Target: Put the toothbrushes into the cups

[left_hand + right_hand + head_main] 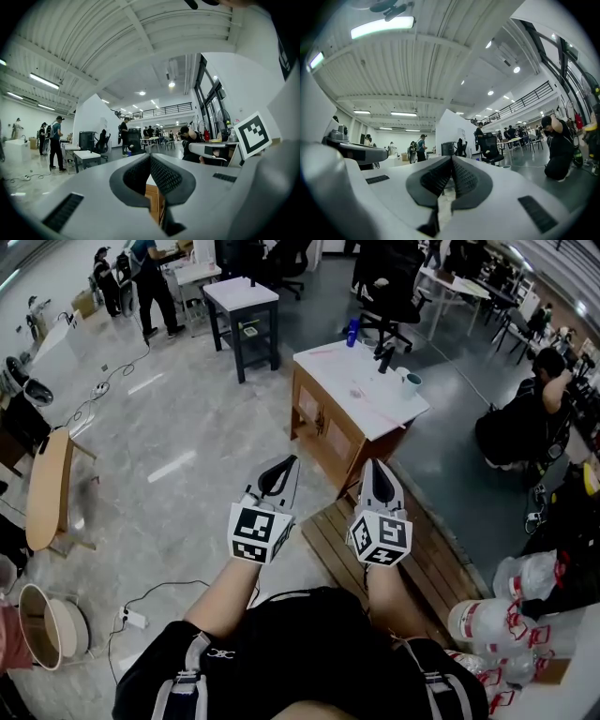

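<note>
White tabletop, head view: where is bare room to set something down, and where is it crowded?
The white tabletop is bare over its near-left half, up to the front edge. Its far-right side is crowded: a blue bottle, a dark object and a teal cup stand in a row.

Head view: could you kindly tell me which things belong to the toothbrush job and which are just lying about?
Job: left gripper, right gripper, teal cup, white-topped table; no toothbrush discernible.
Lying about: blue bottle, wooden pallet, floor power strip, plastic bags.

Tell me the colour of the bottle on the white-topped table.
Blue; the bottle shows best in the head view.
</note>
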